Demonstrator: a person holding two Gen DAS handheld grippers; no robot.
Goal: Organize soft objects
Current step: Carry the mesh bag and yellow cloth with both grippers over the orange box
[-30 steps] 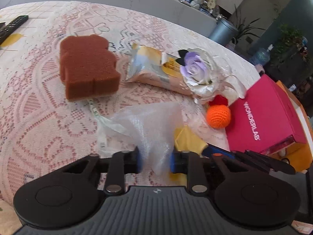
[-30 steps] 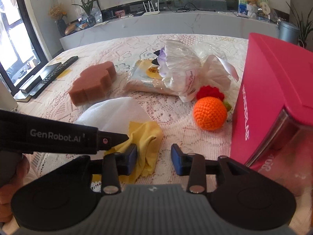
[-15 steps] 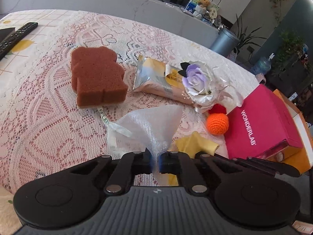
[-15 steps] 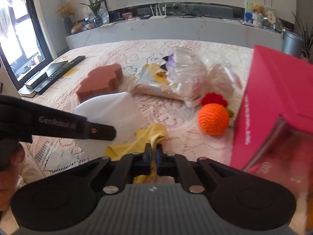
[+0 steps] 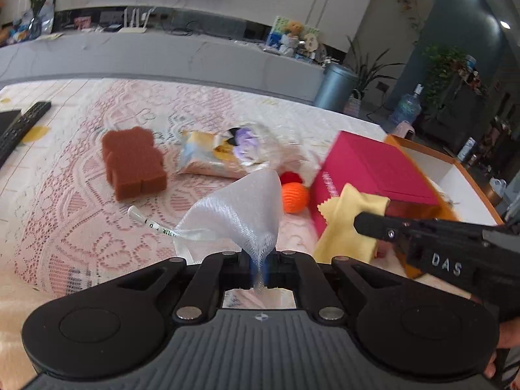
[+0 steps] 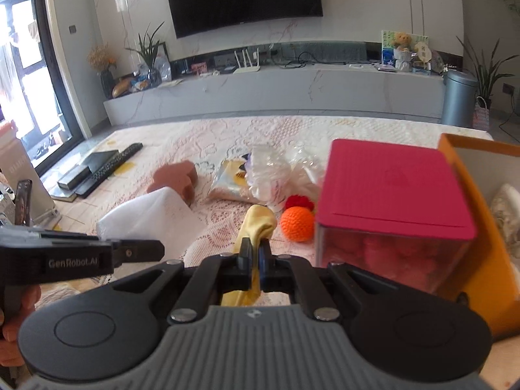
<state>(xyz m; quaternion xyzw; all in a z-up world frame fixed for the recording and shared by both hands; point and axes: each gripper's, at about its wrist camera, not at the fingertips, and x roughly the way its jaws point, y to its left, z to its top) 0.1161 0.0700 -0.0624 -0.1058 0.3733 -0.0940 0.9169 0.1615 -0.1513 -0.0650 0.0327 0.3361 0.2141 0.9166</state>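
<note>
Between the left gripper's (image 5: pixel 258 268) jaws, closed tight, hangs a pinched corner of white mesh cloth (image 5: pixel 237 217). It is lifted off the lace tabletop (image 5: pixel 65 195) and fans upward, hiding part of the things behind it. A thin white tag (image 5: pixel 152 224) trails from its left side; the print on it is too small to read.

The right gripper (image 6: pixel 255 260) is likewise closed, on a yellow cloth (image 6: pixel 256 224). In the right wrist view the cloth bunches above the jaws and a strip hangs below them; in the left wrist view it drapes in front of a pink box (image 5: pixel 373 169), covering part of the box's near face, where the lettering is blurred. The clear lower part of the box shows reddish contents, not identifiable.

Lying on the tabletop:
- brown sponge (image 5: pixel 133 162), left of centre, its far edge shaped in rounded lobes.
- snack packet (image 5: pixel 204 159), to the right of the sponge.
- purple flower in clear wrap (image 5: pixel 247 143), overlapping the packet; motion-blurred.
- orange knitted ball (image 5: pixel 294 196), beside the box, with a red knitted piece (image 5: pixel 291 177) just behind it, mostly hidden.
- remote control (image 5: pixel 19 126), far left edge, cut off by the frame.

An orange tray (image 6: pixel 468 201) stands to the right of the box, only partly in frame.
</note>
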